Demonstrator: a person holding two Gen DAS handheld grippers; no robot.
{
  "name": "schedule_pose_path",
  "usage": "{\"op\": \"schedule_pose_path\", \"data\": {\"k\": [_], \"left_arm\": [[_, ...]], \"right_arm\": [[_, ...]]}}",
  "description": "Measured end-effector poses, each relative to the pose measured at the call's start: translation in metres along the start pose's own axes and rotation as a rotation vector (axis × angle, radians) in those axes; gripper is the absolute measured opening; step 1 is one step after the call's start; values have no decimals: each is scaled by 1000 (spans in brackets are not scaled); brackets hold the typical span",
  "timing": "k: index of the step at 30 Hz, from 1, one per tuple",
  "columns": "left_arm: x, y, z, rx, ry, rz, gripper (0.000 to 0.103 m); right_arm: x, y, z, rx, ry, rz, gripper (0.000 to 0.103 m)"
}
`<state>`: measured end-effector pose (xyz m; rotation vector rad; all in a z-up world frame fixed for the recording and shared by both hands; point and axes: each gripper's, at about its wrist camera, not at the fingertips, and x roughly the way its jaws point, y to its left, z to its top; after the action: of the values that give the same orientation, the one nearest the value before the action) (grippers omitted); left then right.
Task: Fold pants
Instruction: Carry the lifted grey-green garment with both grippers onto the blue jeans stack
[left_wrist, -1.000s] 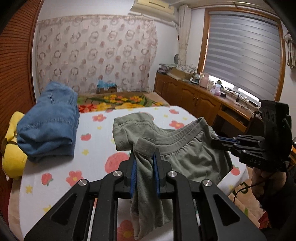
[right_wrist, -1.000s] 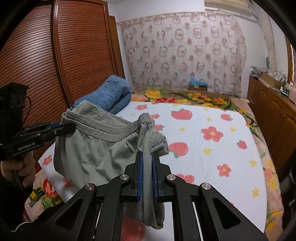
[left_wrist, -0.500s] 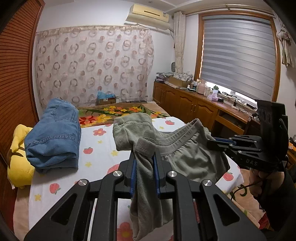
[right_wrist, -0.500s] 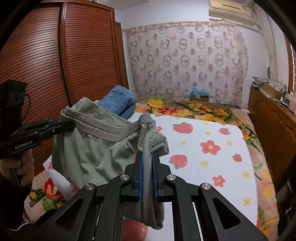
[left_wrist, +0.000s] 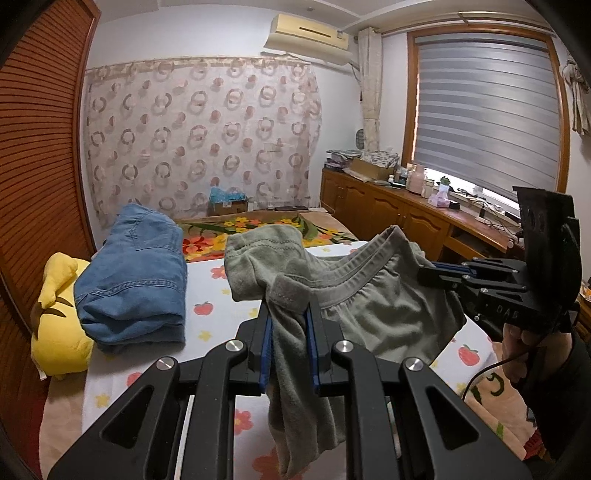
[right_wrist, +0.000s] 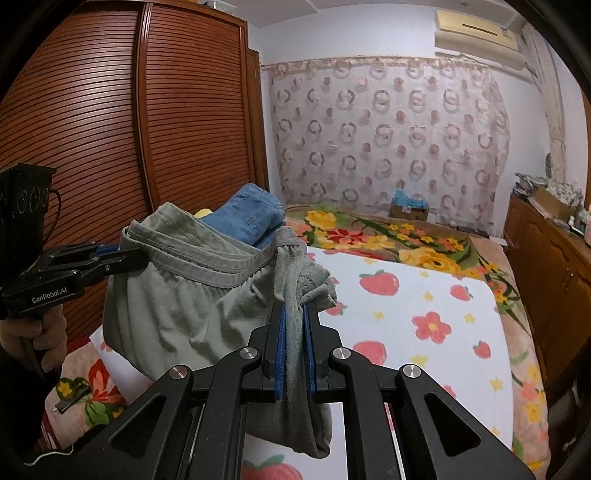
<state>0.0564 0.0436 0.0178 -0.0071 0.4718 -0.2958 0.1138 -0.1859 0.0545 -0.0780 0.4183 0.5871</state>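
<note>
I hold a pair of olive-green pants (left_wrist: 373, 310) in the air above a bed (right_wrist: 424, 306), one gripper at each end of the waistband. My left gripper (left_wrist: 289, 332) is pinched shut on a bunched fold of the waistband, with cloth running between its blue pads and hanging straight down below them. My right gripper (right_wrist: 294, 332) is pressed together on the opposite end in the same way, a loose tail of fabric drooping beneath it.

The waistband stretches roughly level from one gripper to the other, sagging a little in the middle, so its long line runs across in front of me, side to side. The rest of the pants hangs down from it as a slack, wrinkled pouch, clear of the sheet.

Ahead of my left gripper and off to its left, folded blue jeans (left_wrist: 135, 280) lie on the bed, resting against a yellow plush toy (left_wrist: 61, 332) at the bed's edge. The sheet under the pants is white with red strawberries and flowers. Beyond the bed hangs a curtain (right_wrist: 384, 140) patterned with rings.
</note>
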Motion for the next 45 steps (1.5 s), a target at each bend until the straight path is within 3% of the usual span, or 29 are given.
{"op": "schedule_pose_path", "data": {"k": [17,38,45], "left_arm": [[13,60,46,-33,-34,99,17],[56,142,55,-133,-35,224,17],[69,171,49,-185,-53,267,17]], "right_arm": [[59,-8,66,-121,-28,41,9],[188,-41,126,-203,1,156,9],[239,-38,142,-300,0,168,9]]}}
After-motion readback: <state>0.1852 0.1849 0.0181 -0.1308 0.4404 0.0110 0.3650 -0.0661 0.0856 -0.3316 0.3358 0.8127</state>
